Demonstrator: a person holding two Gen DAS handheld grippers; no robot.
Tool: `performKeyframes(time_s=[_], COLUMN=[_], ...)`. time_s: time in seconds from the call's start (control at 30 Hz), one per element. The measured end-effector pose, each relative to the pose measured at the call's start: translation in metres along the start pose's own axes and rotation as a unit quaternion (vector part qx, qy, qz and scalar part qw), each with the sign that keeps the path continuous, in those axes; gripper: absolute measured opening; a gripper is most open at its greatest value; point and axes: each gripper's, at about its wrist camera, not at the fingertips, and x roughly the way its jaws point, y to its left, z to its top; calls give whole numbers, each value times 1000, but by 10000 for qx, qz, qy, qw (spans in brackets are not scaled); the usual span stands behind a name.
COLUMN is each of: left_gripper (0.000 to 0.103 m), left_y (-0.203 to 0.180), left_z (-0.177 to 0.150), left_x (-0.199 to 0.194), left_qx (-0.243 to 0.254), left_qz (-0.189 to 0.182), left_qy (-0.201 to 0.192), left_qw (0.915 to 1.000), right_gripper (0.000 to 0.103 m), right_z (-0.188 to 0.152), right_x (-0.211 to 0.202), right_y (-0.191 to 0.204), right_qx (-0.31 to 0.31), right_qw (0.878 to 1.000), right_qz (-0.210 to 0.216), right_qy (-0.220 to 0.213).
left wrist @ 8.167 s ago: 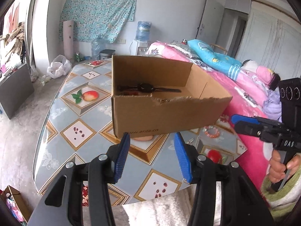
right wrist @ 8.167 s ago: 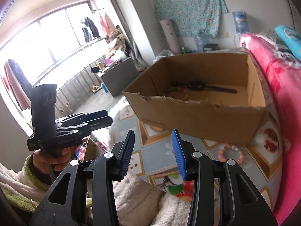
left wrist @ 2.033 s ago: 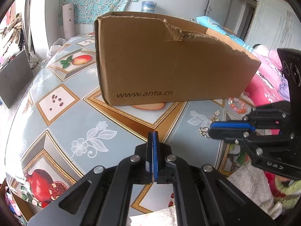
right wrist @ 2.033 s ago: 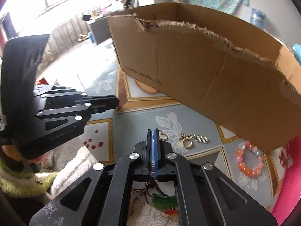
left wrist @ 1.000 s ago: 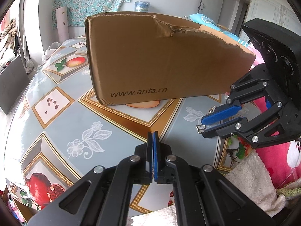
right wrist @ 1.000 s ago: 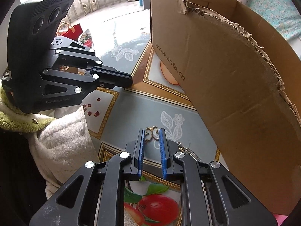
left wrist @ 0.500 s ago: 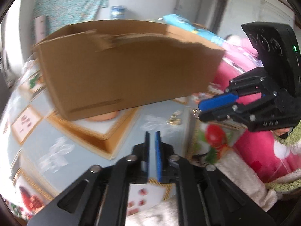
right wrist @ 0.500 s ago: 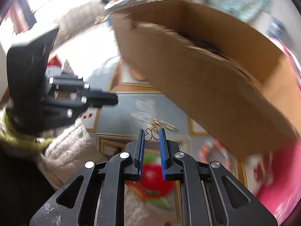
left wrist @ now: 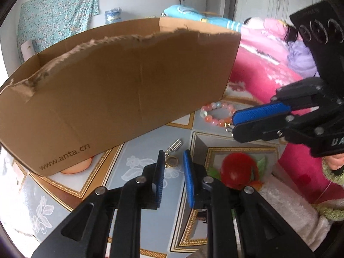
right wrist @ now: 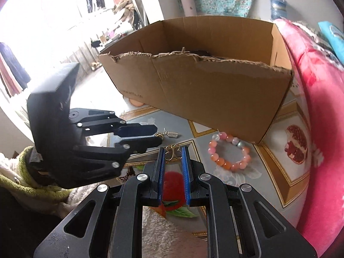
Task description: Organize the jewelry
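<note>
A small gold clasp (right wrist: 173,149) is being pinched between the blue pads of the right gripper (right wrist: 173,152), above the table (right wrist: 277,167) in front of the cardboard box (right wrist: 204,90). The left gripper (left wrist: 173,158) is being opened, empty, over a gold ring charm (left wrist: 172,161) lying on the table. A pink bead bracelet (right wrist: 230,152) is lying beside the box

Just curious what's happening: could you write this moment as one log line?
right gripper: shut on gold clasp | left gripper: opening over gold ring | bead bracelet: on table
</note>
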Motion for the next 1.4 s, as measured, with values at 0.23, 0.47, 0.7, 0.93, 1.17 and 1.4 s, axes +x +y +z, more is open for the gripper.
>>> performKeyframes(time_s=[0.23, 0.47, 0.7, 0.93, 1.17, 1.4], left_gripper=[12, 9, 0, 0, 2, 13], left_y=[-5, -11, -17, -20, -25, -21], left_z=[3, 5, 7, 9, 11, 15], left_x=[1, 3, 6, -3, 4, 14], left_qx=[355, 567, 534, 455, 310, -40], left_qz=[281, 394, 350, 85, -108, -199], left_qy=[118, 193, 171, 61, 175, 316], left_qw=[9989, 9974, 9978, 9989, 9993, 9993], right_gripper=[13, 13, 13, 13, 13, 13], right_z=[-5, -11, -13, -13, -15, -15], right_x=[-8, -10, -15, -18, -18, -14], right_y=[-8, -14, -15, -13, -14, -16], right_qx=[93, 115, 97, 112, 169, 195], right_qw=[9997, 9994, 9993, 9993, 9992, 9991], right_qz=[175, 237, 229, 193, 187, 230], right_qy=[-129, -226, -274, -296, -301, -306])
